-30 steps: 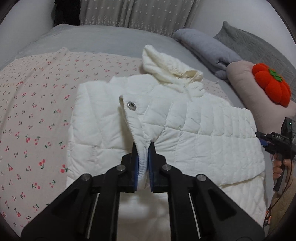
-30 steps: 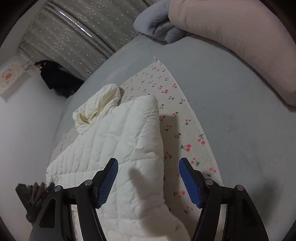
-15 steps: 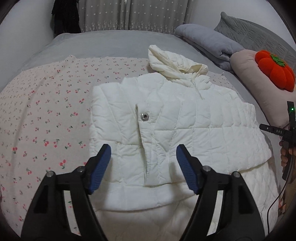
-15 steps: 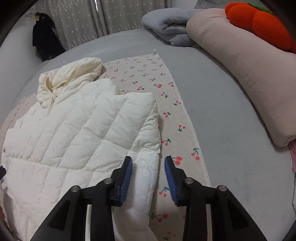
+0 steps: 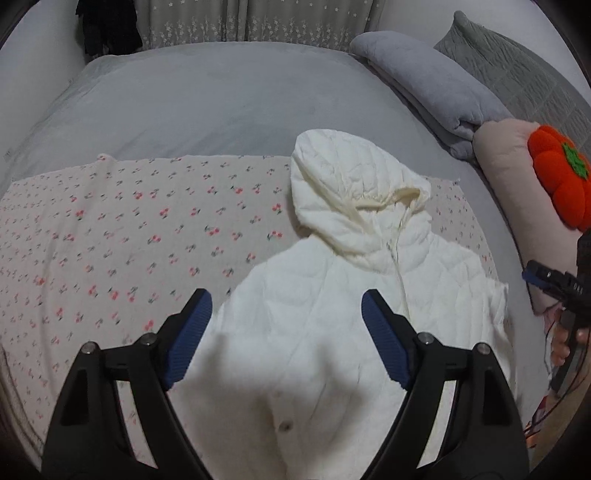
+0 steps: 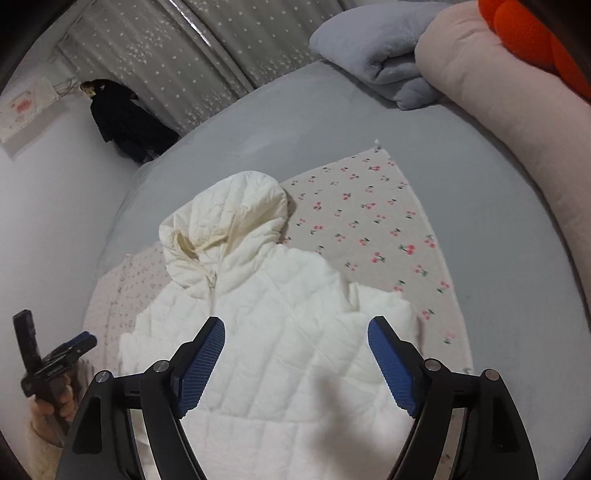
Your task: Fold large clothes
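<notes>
A white quilted hooded jacket (image 5: 332, 302) lies on a cherry-print cloth (image 5: 129, 236) on the bed, both sides folded in over its middle, hood (image 5: 340, 192) spread at the far end. It also shows in the right wrist view (image 6: 280, 325). My left gripper (image 5: 286, 334) is open and empty above the jacket's body. My right gripper (image 6: 295, 362) is open and empty above the jacket's right part. The right gripper also shows at the right edge of the left wrist view (image 5: 554, 286); the left one shows at the lower left of the right wrist view (image 6: 55, 358).
The grey bed sheet (image 5: 207, 99) lies beyond the cloth. A rolled grey blanket (image 5: 428, 85), a pink pillow (image 6: 509, 122) and an orange pumpkin cushion (image 5: 561, 173) lie along the right. Curtains (image 5: 251, 18) and dark hanging clothing (image 6: 122, 118) are behind the bed.
My left gripper let go of the jacket's front edge, opened and moved forward toward the hood. My right gripper narrowed over the folded sleeve edge, then opened wide and shifted over the jacket.
</notes>
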`<state>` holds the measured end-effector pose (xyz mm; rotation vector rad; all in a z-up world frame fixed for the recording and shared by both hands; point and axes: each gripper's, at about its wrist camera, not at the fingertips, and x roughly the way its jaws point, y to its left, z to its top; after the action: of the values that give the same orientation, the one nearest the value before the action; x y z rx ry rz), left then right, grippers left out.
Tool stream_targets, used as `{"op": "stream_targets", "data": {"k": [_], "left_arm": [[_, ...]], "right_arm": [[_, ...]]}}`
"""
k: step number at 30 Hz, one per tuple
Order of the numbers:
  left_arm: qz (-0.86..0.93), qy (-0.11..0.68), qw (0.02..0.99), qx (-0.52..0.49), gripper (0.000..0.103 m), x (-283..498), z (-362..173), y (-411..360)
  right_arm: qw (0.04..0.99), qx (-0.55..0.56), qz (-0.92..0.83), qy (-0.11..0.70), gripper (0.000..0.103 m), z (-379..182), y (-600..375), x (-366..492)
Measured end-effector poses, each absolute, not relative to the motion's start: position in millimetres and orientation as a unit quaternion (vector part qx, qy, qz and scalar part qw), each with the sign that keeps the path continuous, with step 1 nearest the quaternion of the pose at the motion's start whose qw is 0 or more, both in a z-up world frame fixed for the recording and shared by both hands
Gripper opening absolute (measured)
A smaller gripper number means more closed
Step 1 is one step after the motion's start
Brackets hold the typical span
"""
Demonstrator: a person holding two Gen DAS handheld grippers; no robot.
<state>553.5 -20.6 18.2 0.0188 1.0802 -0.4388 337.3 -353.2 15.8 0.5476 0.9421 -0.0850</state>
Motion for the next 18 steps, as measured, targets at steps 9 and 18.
{"op": "stream_targets", "data": {"k": [9, 18], "left_arm": [[-0.212, 0.495, 0.842, -0.039, 0.081, 661.0, -41.7, -87.0], [-0.284, 0.453, 0.845, -0.026, 0.005, 625.8, -26.7, -121.7]], "right_arm": [[0.849, 0.287, -0.020, 0.444, 0.082, -44.1, -355.9, 425.0], [0.849, 0.264, -0.024, 0.457, 0.082, -64.3, -359.7, 424.2]]}}
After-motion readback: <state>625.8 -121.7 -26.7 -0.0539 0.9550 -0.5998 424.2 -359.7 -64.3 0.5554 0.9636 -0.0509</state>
